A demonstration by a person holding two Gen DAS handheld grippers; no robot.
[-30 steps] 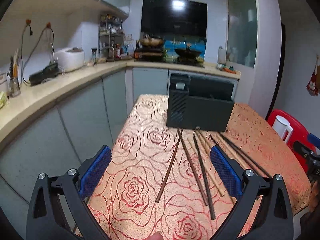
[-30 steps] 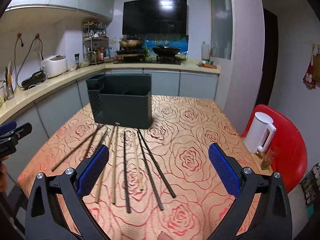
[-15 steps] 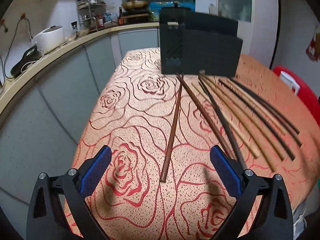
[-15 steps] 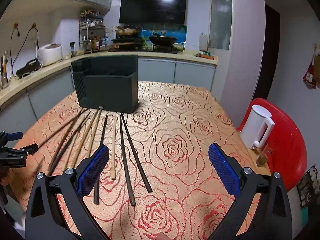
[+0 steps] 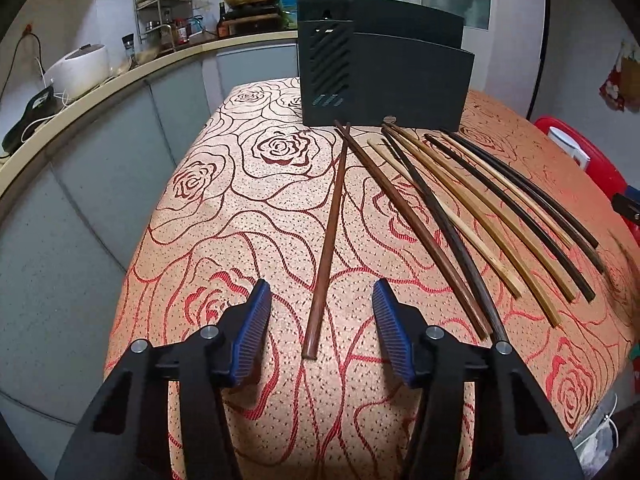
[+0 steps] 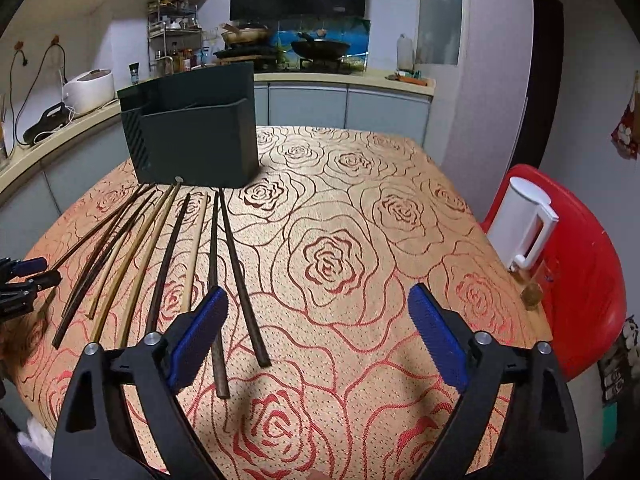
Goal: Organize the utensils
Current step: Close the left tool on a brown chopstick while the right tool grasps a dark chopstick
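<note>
Brown chopstick (image 5: 328, 240) on worktop (image 5: 248, 216), now between my left gripper (image 5: 318, 320) jaws: narrowed since half second ago, still apart, not touching. Grab looks imminent. Right gripper (image 6: 318, 326) jaws wide apart, empty, beside other chopsticks (image 6: 168, 248). Holder (image 5: 384, 80) behind, awaiting sticks.

Right claw (image 6: 318, 324) (agape) above chopsticks (image 6: 216, 280)

I see bench (image 6: 400, 208) under rose-patterned orange cloth. Dark utensil holder (image 6: 192, 148) stands far left on it. Chopsticks (image 5: 440, 208), brown, black, pale, fan out flat just before holder, one brown stick (image 5: 330, 236) apart, leftmost.
</note>
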